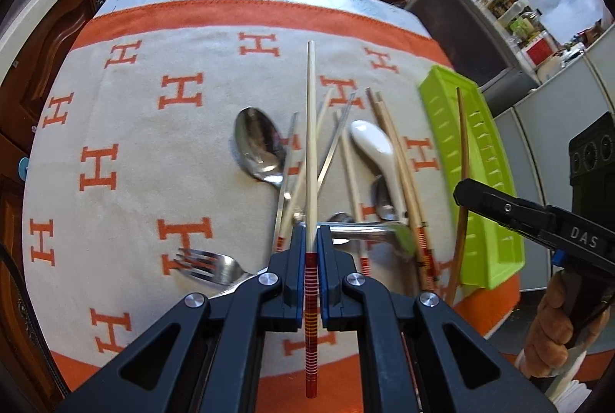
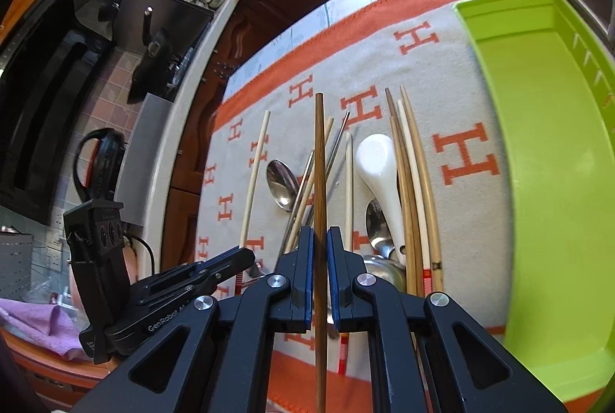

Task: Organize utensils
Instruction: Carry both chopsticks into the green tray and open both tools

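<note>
- Holding a pale chopstick (image 1: 311,144) in my left gripper (image 1: 310,240), I have both pads pressed against its shaft just above the red banded end, which runs back between the fingers toward the camera.
- My right gripper (image 2: 319,243) is clamped on a dark brown chopstick (image 2: 319,182); it sticks out straight ahead and its tail passes back under the camera.
- From the left wrist view, that brown chopstick (image 1: 462,182) crosses over the near rim of the green tray (image 1: 496,205), its tip over the tray's inside, and the right gripper (image 1: 461,192) shows at the right edge.
- From the right wrist view, the green tray (image 2: 553,182) fills the right side and its floor looks bare.
- On the blanket (image 1: 134,128), grey with orange H marks and an orange border, the loose utensils lie in a heap ahead of both grippers.
- A metal spoon (image 1: 256,147) lies bowl-up at the left of the heap, touching a crossed bundle of thin chopsticks.
- A white ceramic spoon (image 1: 374,147) lies right of centre, its handle over a second metal spoon (image 1: 382,199).
- A bundle of tan chopsticks (image 1: 399,174) lies just beside the white spoon, between it and the tray.
- A fork (image 1: 207,265) lies near my left fingers, tines pointing left.
- My left gripper (image 2: 246,255) shows low at the left of the right wrist view, the pale chopstick (image 2: 255,178) rising from it.
</note>
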`<state>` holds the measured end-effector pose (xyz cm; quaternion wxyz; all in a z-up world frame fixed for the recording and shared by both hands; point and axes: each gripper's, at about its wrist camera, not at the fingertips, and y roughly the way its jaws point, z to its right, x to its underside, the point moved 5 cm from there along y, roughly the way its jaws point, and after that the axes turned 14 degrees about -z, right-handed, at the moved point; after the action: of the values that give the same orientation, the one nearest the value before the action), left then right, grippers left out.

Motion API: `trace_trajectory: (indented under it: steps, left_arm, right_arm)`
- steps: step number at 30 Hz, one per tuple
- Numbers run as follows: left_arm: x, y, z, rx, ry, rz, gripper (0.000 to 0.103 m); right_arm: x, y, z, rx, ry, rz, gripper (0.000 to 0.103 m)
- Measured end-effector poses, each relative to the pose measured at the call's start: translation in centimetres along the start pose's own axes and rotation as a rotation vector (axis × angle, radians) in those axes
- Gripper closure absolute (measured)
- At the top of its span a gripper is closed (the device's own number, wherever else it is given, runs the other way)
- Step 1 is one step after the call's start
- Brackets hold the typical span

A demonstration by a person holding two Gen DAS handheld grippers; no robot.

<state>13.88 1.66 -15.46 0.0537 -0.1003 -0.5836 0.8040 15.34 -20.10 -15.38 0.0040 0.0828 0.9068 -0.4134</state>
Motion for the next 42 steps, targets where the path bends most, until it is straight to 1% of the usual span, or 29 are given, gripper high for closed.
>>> trace_trajectory:
  steps: [5,8,11,15,17,18,21,23,26,29,32,34,36,37,39,42]
  left_arm:
    - [0.0,-2.3,3.6,0.044,0.041,0.056,0.099]
    - [-0.4,-2.9,6.0,0.074,0.066,0.075,0.099]
    - [-0.8,-2.5,9.1,0.105,0.09,0.074,0.099]
    - [-1.6,-0.8,13.4,0.127,0.122,0.045,0.099]
    - [-2.1,0.3,15.6,0.127,0.14,0.036,0.099]
    - [-2.2,0.8,16.2,0.129,0.147,0.032,0.099]
    - [-2.8,2.4,18.9,0.141,0.157,0.018,0.099]
    - [-3.3,3.6,20.0,0.126,0.156,0.018,0.099]
    - [-3.9,5.6,20.4,0.116,0.134,-0.016,0.099]
    - [-4.0,7.2,20.2,0.118,0.111,-0.049,0.099]
    - [-4.3,8.5,20.2,0.128,0.089,-0.07,0.099]
    - [-4.3,9.3,20.4,0.138,0.081,-0.087,0.099]
    - [-4.3,9.8,20.2,0.144,0.074,-0.094,0.099]
    - [-4.3,9.8,20.1,0.143,0.073,-0.095,0.096]
    - [-4.0,9.9,20.1,0.14,0.078,-0.1,0.092]
    - [-3.5,9.0,19.4,0.134,0.09,-0.096,0.089]
  right_arm:
    - [0.8,-6.0,0.3,-0.007,0.003,0.111,0.096]
    - [1.4,-10.0,0.9,0.028,0.003,0.196,0.096]
    - [1.8,-13.6,1.7,0.084,0.01,0.264,0.096]
    - [1.6,-16.9,3.5,0.206,0.034,0.324,0.096]
    - [1.1,-18.1,4.8,0.322,0.05,0.345,0.096]
    - [0.9,-18.4,5.3,0.357,0.054,0.346,0.096]
    - [-0.1,-18.2,6.7,0.439,0.057,0.326,0.096]
    - [-0.7,-17.8,7.9,0.474,0.061,0.305,0.096]
    - [-1.4,-16.9,9.5,0.48,0.073,0.274,0.095]
    - [-2.4,-16.3,11.4,0.503,0.08,0.238,0.095]
    - [-3.2,-14.3,12.4,0.501,0.079,0.211,0.095]
    - [-3.8,-12.7,12.9,0.482,0.069,0.174,0.095]
    - [-4.6,-11.2,13.6,0.468,0.094,0.135,0.094]
    - [-4.8,-10.9,14.2,0.471,0.115,0.127,0.092]
    - [-5.1,-10.8,14.6,0.465,0.138,0.138,0.084]
    - [-4.7,-11.4,14.3,0.452,0.142,0.165,0.081]
